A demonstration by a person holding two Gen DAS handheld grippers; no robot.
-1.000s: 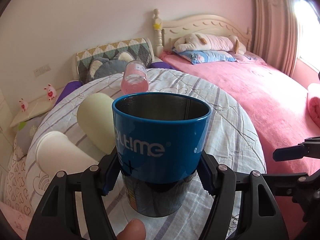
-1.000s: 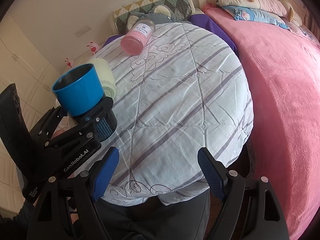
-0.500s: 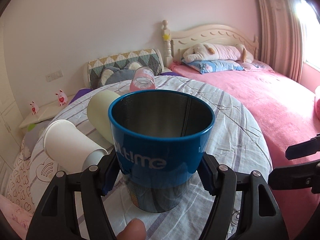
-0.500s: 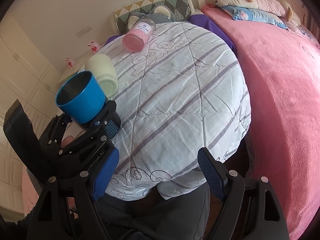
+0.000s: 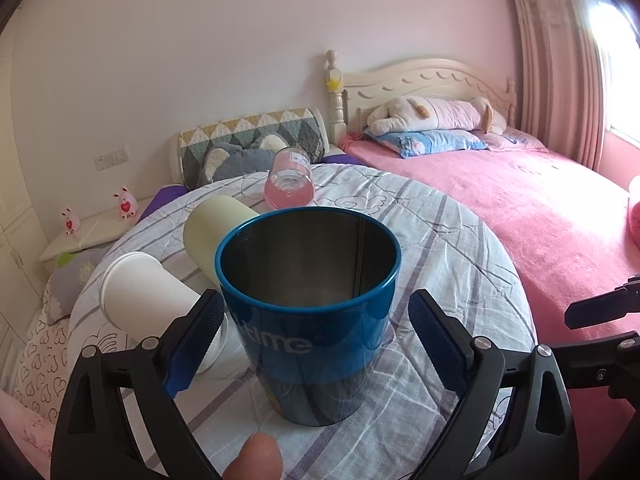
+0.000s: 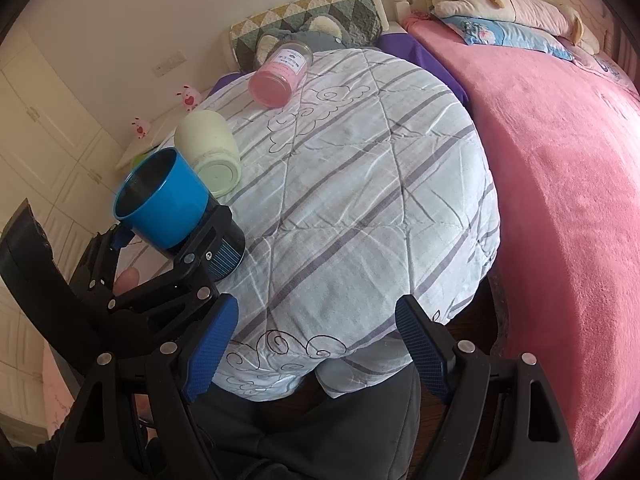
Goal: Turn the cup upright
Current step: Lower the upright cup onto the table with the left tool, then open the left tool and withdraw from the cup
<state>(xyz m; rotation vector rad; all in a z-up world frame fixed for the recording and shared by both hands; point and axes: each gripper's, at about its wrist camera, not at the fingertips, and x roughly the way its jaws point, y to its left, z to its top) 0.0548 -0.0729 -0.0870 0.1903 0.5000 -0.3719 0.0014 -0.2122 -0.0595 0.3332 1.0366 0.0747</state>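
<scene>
**Cup upright on the worktop, both tongs released**

The cup (image 5: 308, 312) stands mouth-up on the striped cloth of the worktop (image 5: 460, 240), near its front left edge as you face it. It is blue around the top with white lettering, dark and shiny lower down, and its steel inside shows empty.

Your left tongs (image 5: 316, 344) are spread wide to either side of the cup. In the left wrist view a gap shows between each blue pad and the cup wall, so nothing is gripped. The right wrist view puts the same tongs (image 6: 168, 240) around the cup's lower half; from there you cannot tell whether a pad touches it. A fingertip (image 5: 253, 456) of yours shows at the bottom edge, just in front of the cup.

Your right tongs (image 6: 316, 344) hang released over the near edge of the worktop, holding nothing, well apart from the cup.

Three other vessels lie on their sides: a white paper cup (image 5: 148, 296) just left of the blue one, a pale green cup (image 5: 218, 228) behind it, and a pink jar (image 5: 289, 180) toward the far edge. A bed (image 5: 520, 200) with a pink cover runs along the right.
</scene>
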